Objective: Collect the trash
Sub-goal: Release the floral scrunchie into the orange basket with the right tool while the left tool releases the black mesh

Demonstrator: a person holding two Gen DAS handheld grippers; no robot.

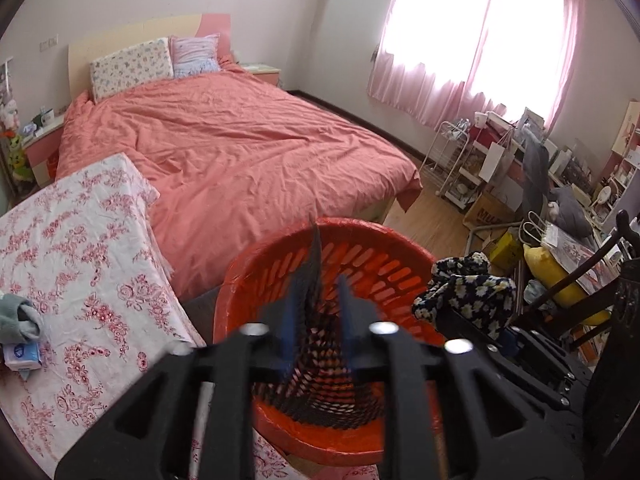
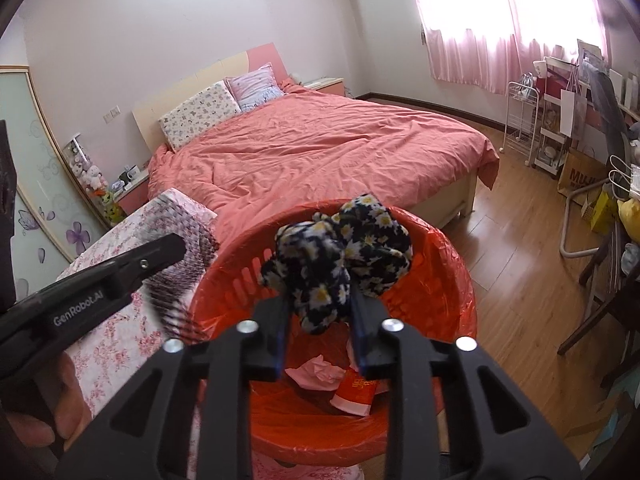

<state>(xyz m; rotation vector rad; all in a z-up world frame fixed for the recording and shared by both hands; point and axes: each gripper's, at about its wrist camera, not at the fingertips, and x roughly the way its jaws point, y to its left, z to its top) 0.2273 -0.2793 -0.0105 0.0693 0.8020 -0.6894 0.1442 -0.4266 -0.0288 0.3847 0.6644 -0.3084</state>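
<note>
a: biggest thing first: the red bin, lined with a red bag, stands by the foot of the bed beside the floral-covered table. both tongs hang over its mouth.

b: what are they gripping?

a: the right gripper is clamped on a bunched daisy-print cloth, which sits above the far rim. the left gripper is pinched on a dark patterned cloth that hangs down into the bin.

b: risks?

a: i'd judge the daisy cloth the likelier miss. it bulges wide of the jaws and near the rim, so on release it could drape over the edge or slide to the floor. the dark cloth might snag on a finger and cling. a knock against the rim could tip the light bin or drag the liner loose.

b: anything inside already?

a: yes, at the bottom: a crumpled pink paper and a small red packet, just beside each other. on the table near its edge lie a small blue-and-white pack and a grey cloth, not yet collected.
</note>
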